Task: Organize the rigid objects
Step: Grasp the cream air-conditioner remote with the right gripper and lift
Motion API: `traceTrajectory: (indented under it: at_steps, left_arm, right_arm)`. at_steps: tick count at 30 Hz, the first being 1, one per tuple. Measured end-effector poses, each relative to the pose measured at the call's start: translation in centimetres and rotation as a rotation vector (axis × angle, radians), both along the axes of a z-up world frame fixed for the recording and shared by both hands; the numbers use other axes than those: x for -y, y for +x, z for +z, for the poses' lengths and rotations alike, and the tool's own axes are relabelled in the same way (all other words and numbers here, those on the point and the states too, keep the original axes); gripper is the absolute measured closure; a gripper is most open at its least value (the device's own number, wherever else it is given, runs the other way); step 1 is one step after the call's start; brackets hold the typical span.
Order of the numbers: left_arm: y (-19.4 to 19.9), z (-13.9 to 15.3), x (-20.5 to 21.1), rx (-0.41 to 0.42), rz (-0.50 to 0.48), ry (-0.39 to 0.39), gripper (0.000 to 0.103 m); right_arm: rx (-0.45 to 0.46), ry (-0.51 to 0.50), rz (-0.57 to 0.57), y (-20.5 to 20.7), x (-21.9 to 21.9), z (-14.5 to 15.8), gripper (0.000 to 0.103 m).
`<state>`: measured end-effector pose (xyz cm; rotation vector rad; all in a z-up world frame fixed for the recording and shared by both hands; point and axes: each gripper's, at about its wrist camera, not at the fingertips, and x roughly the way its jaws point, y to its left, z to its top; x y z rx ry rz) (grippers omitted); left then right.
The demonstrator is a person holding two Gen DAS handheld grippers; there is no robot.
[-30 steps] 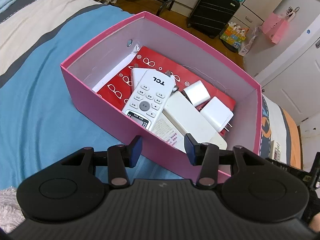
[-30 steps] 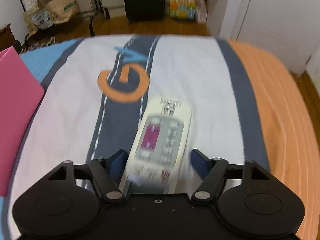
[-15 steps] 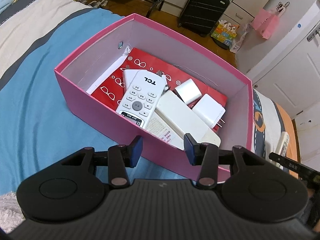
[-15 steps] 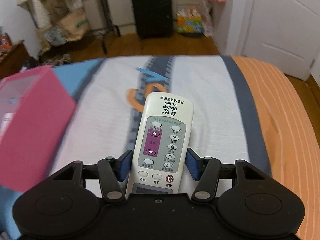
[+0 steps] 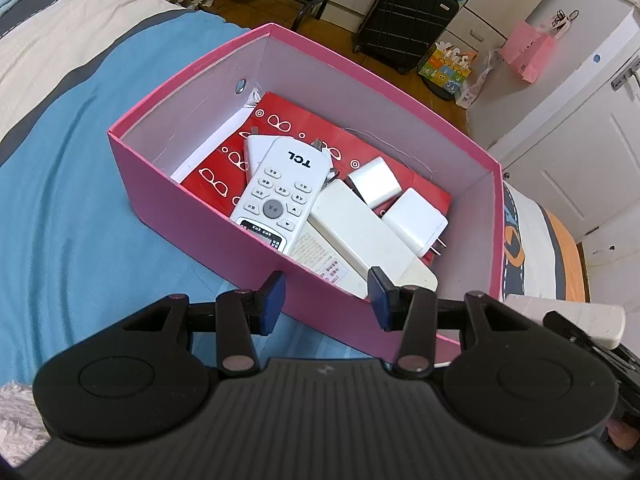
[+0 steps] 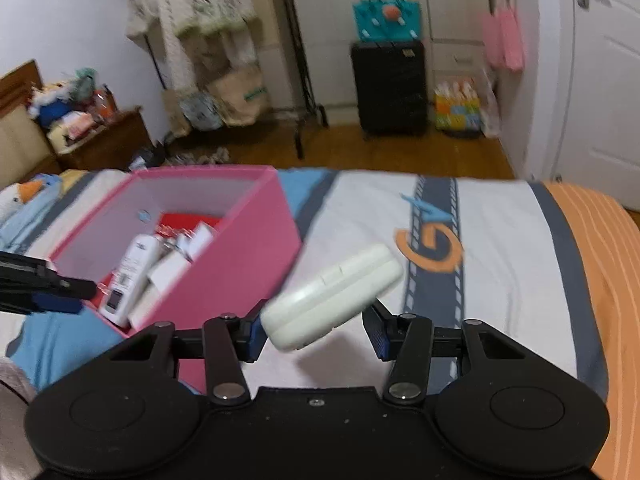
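Beside the pink box point(image 6: 248, 248), my right tool point(image 6: 316, 330) gripped a cream remote point(image 6: 332, 290); my left tool point(image 5: 326, 300) hung open, empty.

wood floor point(image 6: 400, 152) | white wall point(image 6: 60, 32) | black suitcase point(image 6: 388, 88) | white door point(image 6: 608, 92)

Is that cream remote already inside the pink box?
Not yet. The remote is in the air between the right gripper's fingers, outside the box, over the bedspread.
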<state>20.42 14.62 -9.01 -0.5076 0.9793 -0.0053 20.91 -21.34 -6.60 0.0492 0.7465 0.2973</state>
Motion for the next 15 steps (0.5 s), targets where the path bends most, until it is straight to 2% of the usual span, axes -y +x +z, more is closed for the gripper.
traceTrajectory:
  at_steps: [4, 8, 12, 15]
  left_arm:
    - [0.0, -0.1, 0.0, -0.002, 0.002, -0.006, 0.059]
    - [0.0, -0.1, 0.0, -0.003, 0.001, -0.007, 0.059]
    - [0.0, -0.2, -0.1, -0.002, 0.001, -0.008, 0.059]
    - [0.0, -0.1, 0.0, -0.003, 0.002, -0.009, 0.059]
  right_arm:
    - [0.076, 0.050, 0.076, -1.0, -1.2, 1.7, 0.049]
    - [0.136, 0.158, 0.161, -1.9, -2.0, 4.2, 0.049]
    - [0.148, 0.187, 0.227, -1.7, -4.0, 6.1, 0.049]
    - [0.125, 0.217, 0.325, -0.7, -5.4, 7.0, 0.049]
